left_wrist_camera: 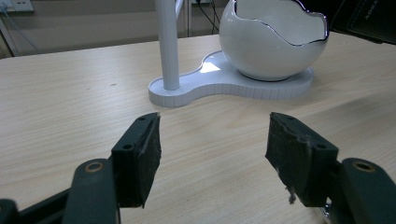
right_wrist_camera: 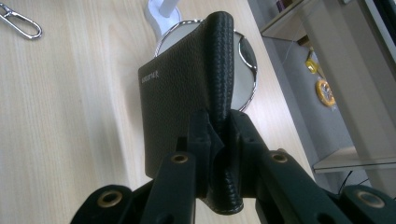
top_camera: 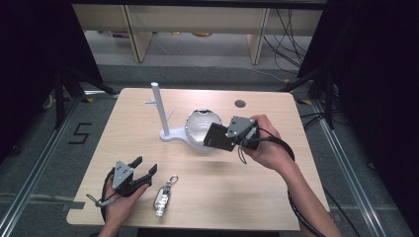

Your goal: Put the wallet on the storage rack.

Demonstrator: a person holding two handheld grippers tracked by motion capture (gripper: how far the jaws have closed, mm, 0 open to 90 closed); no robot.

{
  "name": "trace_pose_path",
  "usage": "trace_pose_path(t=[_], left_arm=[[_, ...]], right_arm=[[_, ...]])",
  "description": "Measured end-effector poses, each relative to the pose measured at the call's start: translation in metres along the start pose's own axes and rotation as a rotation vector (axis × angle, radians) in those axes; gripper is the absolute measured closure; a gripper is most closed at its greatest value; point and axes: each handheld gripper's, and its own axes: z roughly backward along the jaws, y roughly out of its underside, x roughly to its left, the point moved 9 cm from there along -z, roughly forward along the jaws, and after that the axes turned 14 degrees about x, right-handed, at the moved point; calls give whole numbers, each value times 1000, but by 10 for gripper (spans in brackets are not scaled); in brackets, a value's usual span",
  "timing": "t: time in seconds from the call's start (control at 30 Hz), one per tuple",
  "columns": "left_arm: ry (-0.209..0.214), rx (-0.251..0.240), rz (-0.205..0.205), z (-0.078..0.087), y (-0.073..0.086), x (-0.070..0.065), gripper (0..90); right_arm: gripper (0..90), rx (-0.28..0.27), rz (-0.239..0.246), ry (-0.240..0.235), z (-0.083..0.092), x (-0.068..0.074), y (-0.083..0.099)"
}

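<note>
Surface: pale wood table (top_camera: 123, 123), frame centre.
Right gripper (right_wrist_camera: 219, 126): clamped on black wallet (right_wrist_camera: 182, 107), just over white egg-shaped bowl (top_camera: 200, 129); wallet's long axis toward bowl.
Left gripper (top_camera: 146, 165): jaws apart, empty, lower left.

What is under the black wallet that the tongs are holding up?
Under the wallet sits the white bowl, its shiny rim peeking out past the edge. The wallet covers most of the opening, so I cannot see whether anything is inside.
</note>
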Motion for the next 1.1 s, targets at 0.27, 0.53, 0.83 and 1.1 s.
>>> trace_pose_path(t=[0.27,0.53,0.83,1.1], left_arm=[[0,0,-1,0,0,0,346],[2,-7,0,-1,-1,0,347],[-1,1,-1,0,0,0,347],[4,-9,2,0,-1,0,347]], right_arm=[[811,-15,-4,15,1,-6,-8],[810,-22,-31,16,2,-11,-15],[810,-42,-3,34,0,-17,-25],[809,-48,1,52,-2,-22,-30]])
